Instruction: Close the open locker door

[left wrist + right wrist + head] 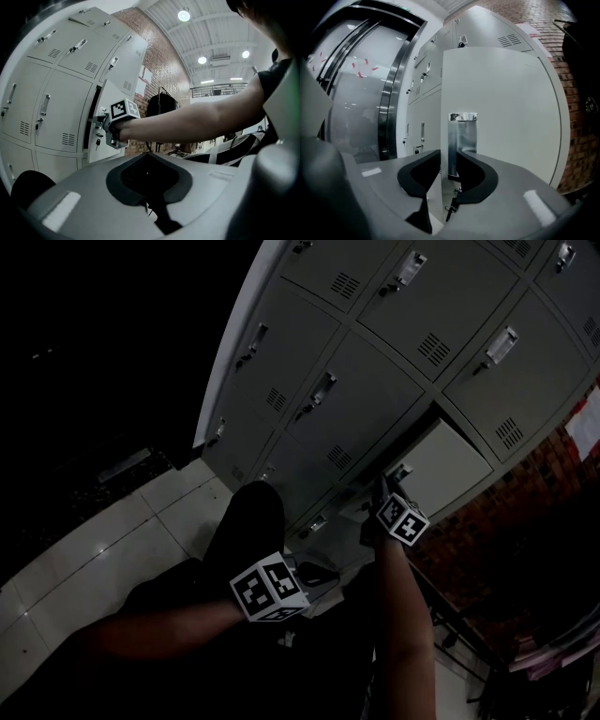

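Right gripper is clamped across the free edge of the open locker door, at its metal handle. Door is swung out from the locker bank, lower row. Left gripper is held back, pinched together, empty.

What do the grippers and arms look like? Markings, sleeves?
Both the left gripper and right gripper have grey moulded shells, black curved jaw pads and a pale rectangular patch on each shell. Each carries a white cube with black square markers. The forearms are bare, with a dark short sleeve.
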Demonstrator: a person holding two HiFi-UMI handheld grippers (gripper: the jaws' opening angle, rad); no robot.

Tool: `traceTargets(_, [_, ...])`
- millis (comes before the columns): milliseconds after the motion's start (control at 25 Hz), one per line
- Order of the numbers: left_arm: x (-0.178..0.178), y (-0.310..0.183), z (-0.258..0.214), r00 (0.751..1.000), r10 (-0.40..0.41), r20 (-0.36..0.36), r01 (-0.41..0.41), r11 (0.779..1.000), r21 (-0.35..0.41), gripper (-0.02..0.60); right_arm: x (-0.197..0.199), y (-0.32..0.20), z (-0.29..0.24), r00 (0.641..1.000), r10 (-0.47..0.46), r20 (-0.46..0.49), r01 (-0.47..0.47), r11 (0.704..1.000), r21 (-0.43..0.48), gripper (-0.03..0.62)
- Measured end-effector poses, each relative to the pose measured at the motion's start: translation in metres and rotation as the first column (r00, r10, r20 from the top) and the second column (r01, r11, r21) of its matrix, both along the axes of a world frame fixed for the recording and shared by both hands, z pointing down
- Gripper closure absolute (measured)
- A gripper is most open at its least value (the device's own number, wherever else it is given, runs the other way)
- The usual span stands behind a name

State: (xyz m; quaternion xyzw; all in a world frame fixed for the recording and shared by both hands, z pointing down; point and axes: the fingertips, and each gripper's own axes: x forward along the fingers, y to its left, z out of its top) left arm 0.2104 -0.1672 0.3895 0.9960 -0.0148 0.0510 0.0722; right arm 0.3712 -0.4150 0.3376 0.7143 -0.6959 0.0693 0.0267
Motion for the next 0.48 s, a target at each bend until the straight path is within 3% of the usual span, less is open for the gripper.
traceTargets(240, [-0.004, 0.0, -0.005, 1.0, -0.003, -0.01, 0.003, 1.0, 0.018, 0.569, 0.011, -0.033, -0.005, 0.998, 0.036, -0.049, -0.037, 0.999, -0.019, 0.485])
traceTargets(480, [-0.005, 0.001, -0.006, 1.0, -0.001, 0.004, 0.001, 0.999, 0.035, 0.569, 0.015, -0.058, -0.004, 0.999, 0.028, -0.023, -0.029, 0.999, -0.024, 0.491])
